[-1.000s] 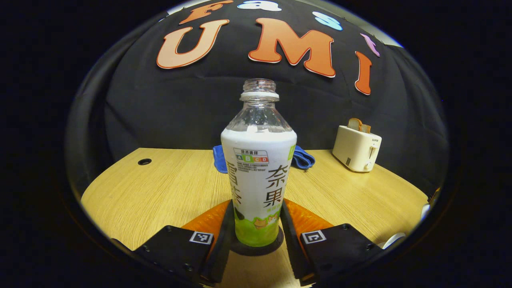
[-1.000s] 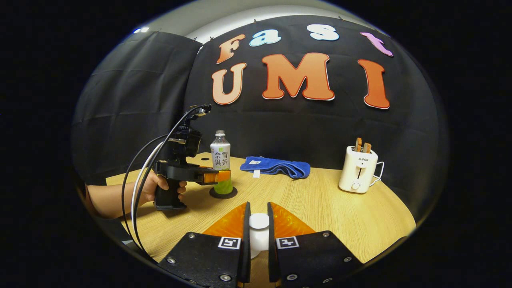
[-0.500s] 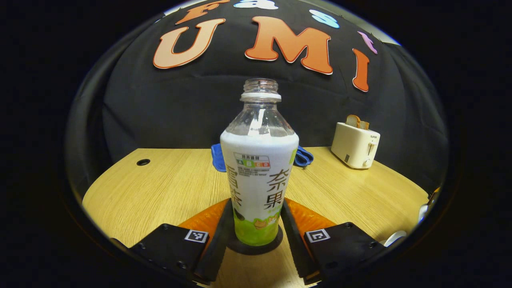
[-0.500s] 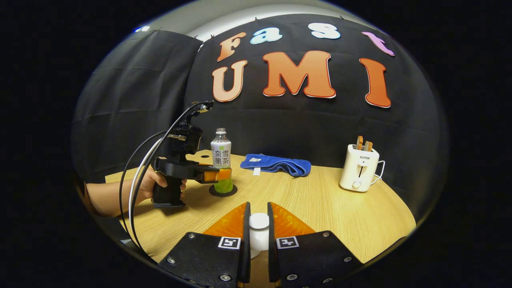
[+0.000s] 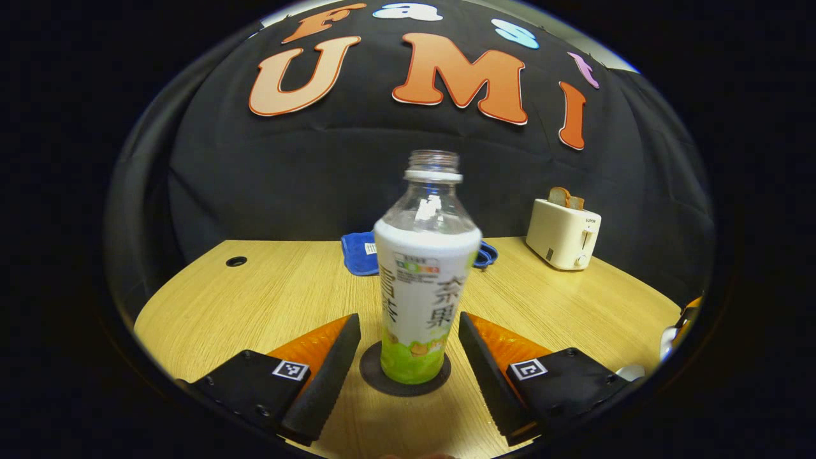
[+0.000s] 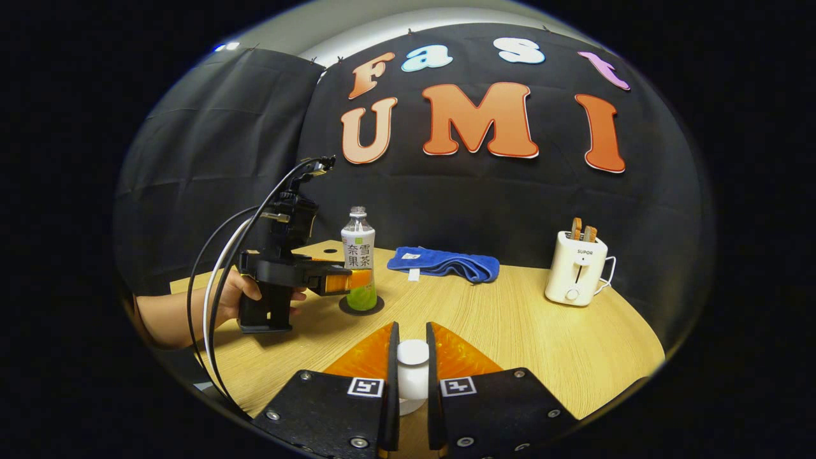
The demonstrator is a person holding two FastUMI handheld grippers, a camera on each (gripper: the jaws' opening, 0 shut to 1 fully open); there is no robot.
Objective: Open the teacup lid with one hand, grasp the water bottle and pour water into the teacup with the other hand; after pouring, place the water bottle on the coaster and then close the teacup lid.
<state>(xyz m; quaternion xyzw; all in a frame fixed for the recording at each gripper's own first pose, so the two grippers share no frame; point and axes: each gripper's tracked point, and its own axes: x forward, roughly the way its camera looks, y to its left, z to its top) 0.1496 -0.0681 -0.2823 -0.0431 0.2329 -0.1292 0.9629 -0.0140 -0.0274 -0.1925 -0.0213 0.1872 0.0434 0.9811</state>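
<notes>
The water bottle (image 5: 426,280), uncapped with a white and green label, stands upright on the dark round coaster (image 5: 373,380). My left gripper (image 5: 407,325) is open, its orange fingers on either side of the bottle and clear of it. In the right gripper view the bottle (image 6: 359,254) stands on the coaster (image 6: 347,308) with the left gripper (image 6: 357,279), held by a hand, at its lower half. My right gripper (image 6: 412,347) is shut on the white knob of the teacup lid (image 6: 412,373). The cup under it is mostly hidden by the fingers.
A folded blue towel (image 6: 446,263) lies at the back of the wooden table (image 6: 542,338). A cream toaster (image 6: 572,275) with bread slices stands at the back right. A cable hole (image 5: 236,261) is in the far left of the table. Cables trail from the left gripper.
My left gripper has opened, let go of the bottle and drawn back a little. The bottle stays upright on the coaster. The right gripper keeps its hold on the lid knob.
</notes>
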